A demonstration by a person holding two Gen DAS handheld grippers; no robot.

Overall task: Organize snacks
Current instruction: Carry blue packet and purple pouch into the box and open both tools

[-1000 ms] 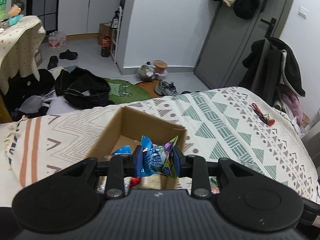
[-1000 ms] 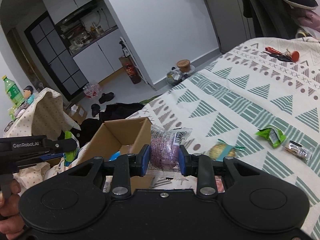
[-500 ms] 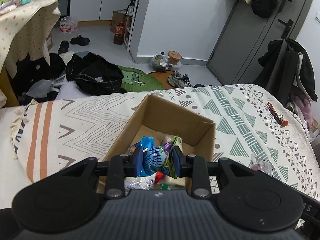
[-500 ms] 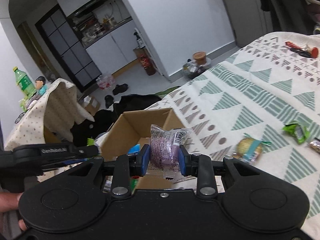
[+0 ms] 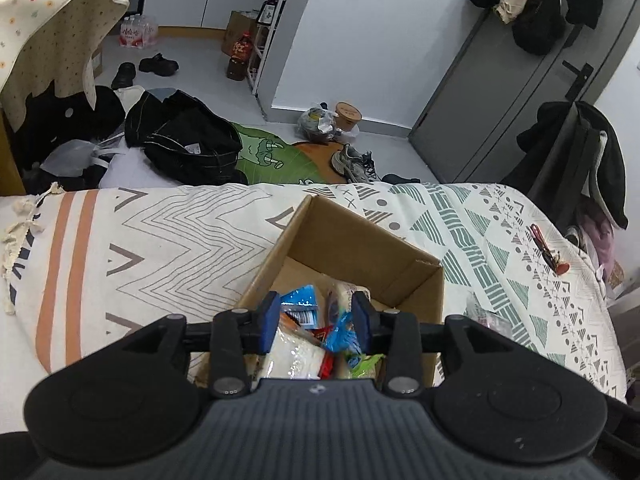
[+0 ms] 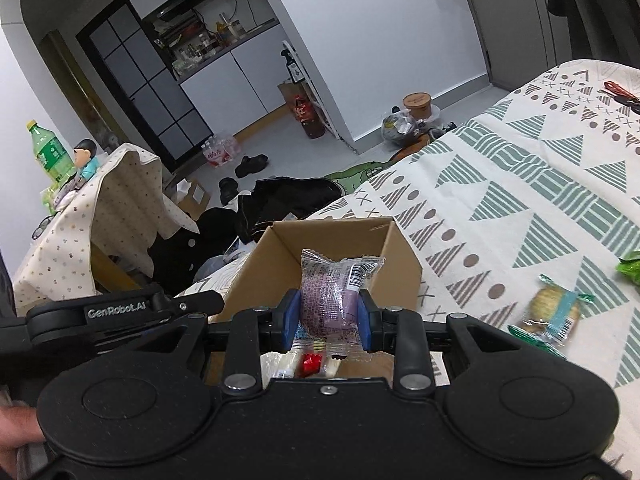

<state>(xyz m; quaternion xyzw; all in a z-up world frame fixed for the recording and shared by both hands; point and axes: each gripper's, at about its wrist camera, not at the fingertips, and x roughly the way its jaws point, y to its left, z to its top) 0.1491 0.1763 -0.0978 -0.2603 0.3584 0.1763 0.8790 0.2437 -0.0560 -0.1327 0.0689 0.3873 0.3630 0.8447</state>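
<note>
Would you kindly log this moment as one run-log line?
left gripper: open over cardboard box | right gripper: shut on purple snack packet, above box | loose snacks on bedspread

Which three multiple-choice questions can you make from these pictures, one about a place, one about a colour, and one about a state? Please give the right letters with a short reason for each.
1. Where does the cardboard box stand?
A. on the floor
B. on the patterned bedspread
C. on a chair

2. What colour shows through the clear snack packet in the right claw?
A. purple
B. orange
C. black

3. How is the left claw?
A. shut on a bottle
B. shut on a shoe
C. open above the box

Answers:
1. B, the bedspread lies all round the box.
2. A, the content in the wrapper is purple.
3. C, its blue pads stand apart and the snacks lie below them in the box.
</note>
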